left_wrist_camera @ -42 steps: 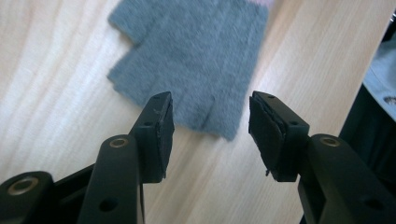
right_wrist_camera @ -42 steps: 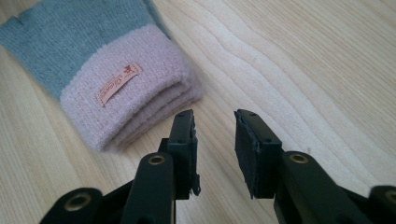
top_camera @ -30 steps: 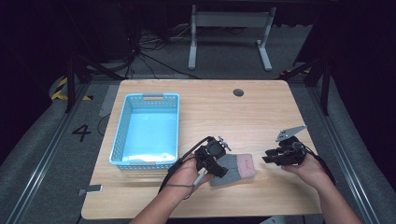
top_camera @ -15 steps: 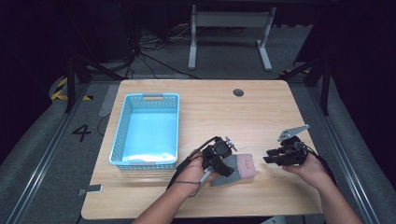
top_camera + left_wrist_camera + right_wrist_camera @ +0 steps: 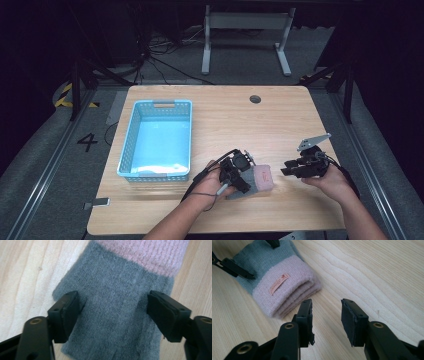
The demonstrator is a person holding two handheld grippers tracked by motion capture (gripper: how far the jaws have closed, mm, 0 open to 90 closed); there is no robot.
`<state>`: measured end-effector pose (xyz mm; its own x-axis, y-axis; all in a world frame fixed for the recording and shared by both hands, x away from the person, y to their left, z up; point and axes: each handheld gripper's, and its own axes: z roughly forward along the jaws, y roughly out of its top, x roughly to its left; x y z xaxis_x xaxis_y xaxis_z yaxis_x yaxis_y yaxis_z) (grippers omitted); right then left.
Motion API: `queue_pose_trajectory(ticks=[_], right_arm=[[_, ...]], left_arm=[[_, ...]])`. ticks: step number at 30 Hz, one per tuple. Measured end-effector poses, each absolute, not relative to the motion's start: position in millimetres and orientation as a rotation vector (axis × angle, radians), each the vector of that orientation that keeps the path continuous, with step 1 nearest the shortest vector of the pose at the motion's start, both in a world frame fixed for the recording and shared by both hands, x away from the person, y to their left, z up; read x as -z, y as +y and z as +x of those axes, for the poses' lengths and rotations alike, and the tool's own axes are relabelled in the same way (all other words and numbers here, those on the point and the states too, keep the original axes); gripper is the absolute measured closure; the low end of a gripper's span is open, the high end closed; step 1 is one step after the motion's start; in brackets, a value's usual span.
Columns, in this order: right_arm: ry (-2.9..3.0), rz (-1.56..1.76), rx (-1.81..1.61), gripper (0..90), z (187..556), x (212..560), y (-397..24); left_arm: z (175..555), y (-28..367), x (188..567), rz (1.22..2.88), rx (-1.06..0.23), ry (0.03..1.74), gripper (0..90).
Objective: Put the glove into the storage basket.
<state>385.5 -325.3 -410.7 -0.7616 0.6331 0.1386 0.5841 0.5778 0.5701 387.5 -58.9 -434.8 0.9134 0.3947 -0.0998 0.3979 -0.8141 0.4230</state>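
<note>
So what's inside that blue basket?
The blue basket looks empty; its pale floor is bare. The strip behind its near wall is hidden from above.

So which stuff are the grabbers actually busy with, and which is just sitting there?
Busy with:
- grey and pink knitted glove
- left gripper, open, jaws either side of it
- right gripper, open, near its pink cuff

Just sitting there:
- blue basket
- table

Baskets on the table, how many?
1. The blue basket sits on the left half of the table, left of the left tongs and the grey-pink knit piece. Nothing looks hidden.
</note>
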Motion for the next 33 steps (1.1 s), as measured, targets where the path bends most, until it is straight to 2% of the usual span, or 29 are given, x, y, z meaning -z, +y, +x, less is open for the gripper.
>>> queue_pose_trajectory(ticks=[8,18,21,24,28,33], right_arm=[[2.723,1.061,-0.939,60.2,386,412,-325],[2.718,1.069,-1.013,59.5,386,410,-326],[2.709,1.071,-1.016,59.4,387,410,-328],[2.709,1.072,-1.014,59.3,387,410,-328],[2.711,1.066,-1.015,59.1,386,410,-328],[2.711,1.069,-1.017,58.9,387,410,-329]], left_arm=[[387,-62,437,2.650,0.018,0.564,21.4],[387,-66,436,2.671,0.010,0.601,27.5],[385,-68,433,2.687,0.023,0.611,33.9],[383,-71,431,2.697,0.045,0.588,46.8],[381,-72,429,2.702,0.071,0.581,59.6],[380,-73,427,2.707,0.071,0.584,65.7]])
